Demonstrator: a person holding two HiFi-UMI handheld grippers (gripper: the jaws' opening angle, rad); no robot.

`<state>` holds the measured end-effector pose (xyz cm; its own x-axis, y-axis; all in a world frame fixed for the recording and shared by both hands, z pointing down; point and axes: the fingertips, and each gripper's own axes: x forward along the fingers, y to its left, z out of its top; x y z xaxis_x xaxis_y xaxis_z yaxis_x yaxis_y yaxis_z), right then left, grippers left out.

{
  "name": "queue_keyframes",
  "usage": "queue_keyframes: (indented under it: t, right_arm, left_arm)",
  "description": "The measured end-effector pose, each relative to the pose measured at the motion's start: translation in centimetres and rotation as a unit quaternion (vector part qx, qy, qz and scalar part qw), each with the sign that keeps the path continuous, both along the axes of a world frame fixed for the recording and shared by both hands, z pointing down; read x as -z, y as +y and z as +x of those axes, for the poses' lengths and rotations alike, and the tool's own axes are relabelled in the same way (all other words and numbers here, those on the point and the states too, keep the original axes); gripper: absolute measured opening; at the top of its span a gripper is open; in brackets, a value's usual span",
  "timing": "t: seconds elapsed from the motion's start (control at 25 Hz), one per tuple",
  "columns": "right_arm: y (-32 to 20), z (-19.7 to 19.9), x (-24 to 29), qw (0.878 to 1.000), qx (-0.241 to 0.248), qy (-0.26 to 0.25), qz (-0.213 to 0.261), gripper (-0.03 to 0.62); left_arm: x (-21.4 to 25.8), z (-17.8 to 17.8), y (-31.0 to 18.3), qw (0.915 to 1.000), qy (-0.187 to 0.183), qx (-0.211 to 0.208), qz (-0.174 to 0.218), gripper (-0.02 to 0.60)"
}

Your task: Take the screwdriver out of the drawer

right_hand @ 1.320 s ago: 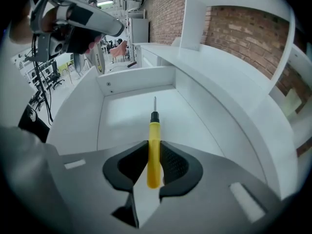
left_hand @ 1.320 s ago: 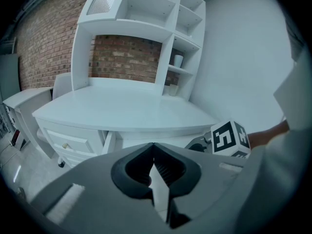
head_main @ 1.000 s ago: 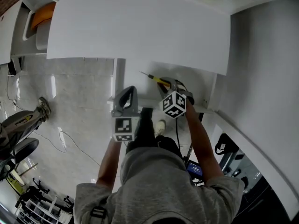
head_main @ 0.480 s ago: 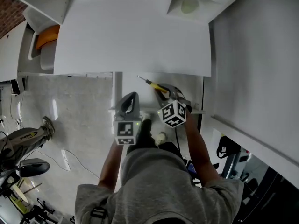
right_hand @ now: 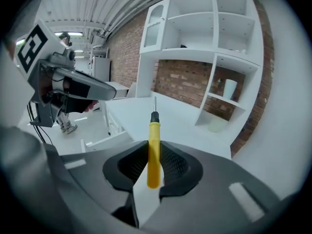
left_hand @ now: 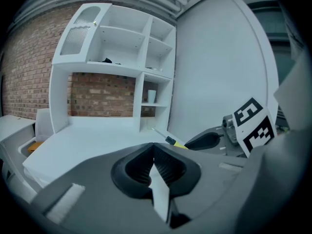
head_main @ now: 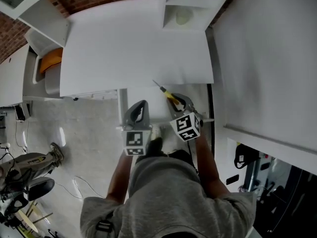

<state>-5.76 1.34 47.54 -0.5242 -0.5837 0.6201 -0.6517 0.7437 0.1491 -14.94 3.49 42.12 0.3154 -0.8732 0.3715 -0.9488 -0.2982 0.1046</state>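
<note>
My right gripper point(right_hand: 154, 156) is shut on the yellow handle of a screwdriver point(right_hand: 154, 150), whose black collar and thin metal shaft point away over the white desk point(right_hand: 165, 116). In the head view the screwdriver point(head_main: 166, 92) sticks out past my right gripper point(head_main: 177, 99), above the open white drawer point(head_main: 197, 95) at the desk's front edge. My left gripper point(head_main: 140, 104) hangs just to the left of it. In its own view the left gripper point(left_hand: 154, 155) is shut with nothing between its pads, and the screwdriver point(left_hand: 171, 141) shows beyond it.
A white shelf unit point(left_hand: 122, 67) stands at the back of the desk before a brick wall, with a cup point(right_hand: 229, 88) in a low compartment. An orange thing point(head_main: 49, 59) lies in a white bin at the left. Cables and gear lie on the floor point(head_main: 74, 133).
Both grippers have risen from the drawer to above the desk's front edge, the right one still shut on the screwdriver. The head view has tilted up and now shows the shelves and brick wall.
</note>
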Motion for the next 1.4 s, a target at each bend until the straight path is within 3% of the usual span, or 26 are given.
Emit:
queue_keyframes:
  t: [0.36,0.84,1.08,1.4]
  right_arm:
    - [-0.9,4.1,3.1,0.997,-0.073,-0.014,0.036,0.078]
    - [-3.4,10.5,3.1,0.989,-0.140,-0.014,0.038,0.078]
    - [-6.4,13.9,1.5,0.990,-0.142,-0.014,0.019,0.078]
    - [-11.4,16.8,-2.6,0.994,-0.106,0.001,-0.032,0.078]
  left_arm:
    - [1.3,2.7,-0.5,0.9989,-0.002,-0.045,0.013,0.012]
    - [0.8,7.9,-3.7,0.9941,-0.009,-0.107,0.014,0.012]
    - [-0.2,10.9,-7.0,0.9940,-0.017,-0.108,0.011,0.012]
    - [-3.4,14.6,-11.6,0.9958,-0.007,-0.083,-0.037,0.012]
